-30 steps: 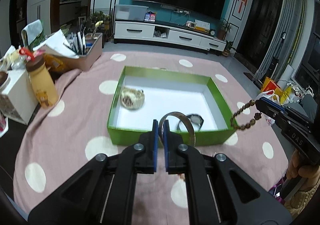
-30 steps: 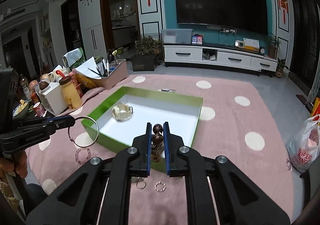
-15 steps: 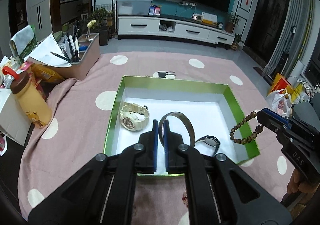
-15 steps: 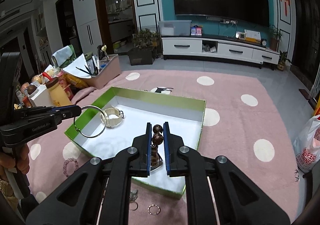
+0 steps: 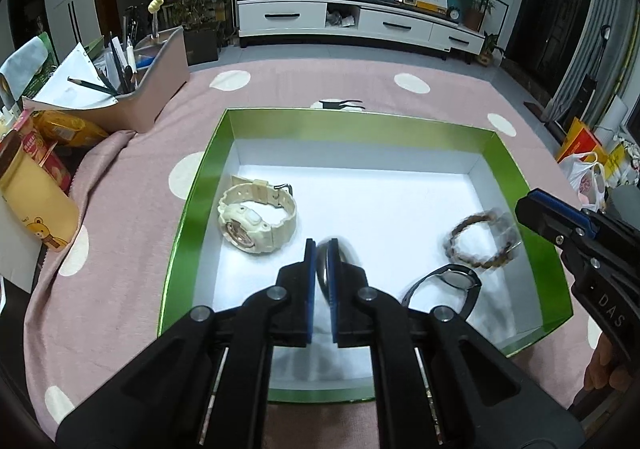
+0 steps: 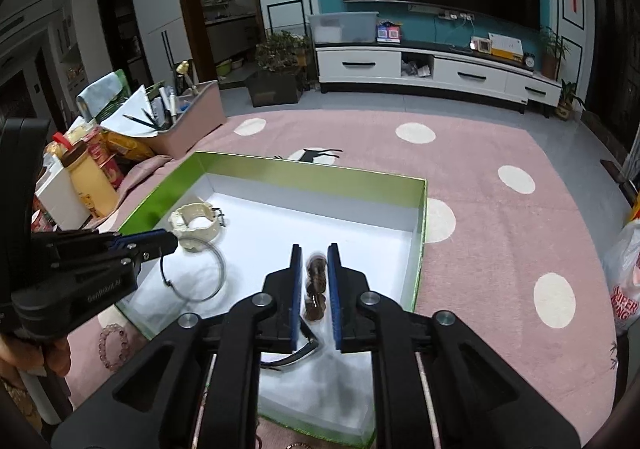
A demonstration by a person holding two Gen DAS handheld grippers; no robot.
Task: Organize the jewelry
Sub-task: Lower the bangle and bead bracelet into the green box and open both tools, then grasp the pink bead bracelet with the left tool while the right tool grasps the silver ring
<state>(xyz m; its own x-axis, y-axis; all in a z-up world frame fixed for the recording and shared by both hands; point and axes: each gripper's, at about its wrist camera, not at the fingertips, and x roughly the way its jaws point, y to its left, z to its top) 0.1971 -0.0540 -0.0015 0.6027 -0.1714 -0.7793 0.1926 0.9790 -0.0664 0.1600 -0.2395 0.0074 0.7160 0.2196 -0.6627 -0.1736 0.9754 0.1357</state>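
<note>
Here both grippers hang over the green box (image 5: 192, 209), which sits on the pink dotted cloth (image 5: 132, 233) as the place where the jewelry is gathered. The left gripper (image 5: 321, 253) points down into the box with its blue pads just starting to part; the metal bangle (image 6: 200, 273) is between them, its ring hanging low over the white floor beside the cream watch (image 5: 256, 219). Held that low, it should drop flat rather than bounce or roll. From the right wrist view the bangle's edge appears to be at the tip of the left jaws, though blur makes it hard to say whether the pads are gripping it or have let go.

The right gripper (image 6: 314, 275) is opening too, with its jaws clearly apart. The brown bead bracelet (image 5: 482, 239) is blurred in the left wrist view, seemingly falling toward the right side of the box, just above the black watch (image 5: 448, 281). In its own camera the beads show between the parted pads without being pressed.

My reading is that both pieces are being released together, each on its own side so they do not tangle. A pink bead bracelet (image 6: 114, 345) and small rings (image 6: 298, 446) lie outside on the cloth, not yet put away.
</note>
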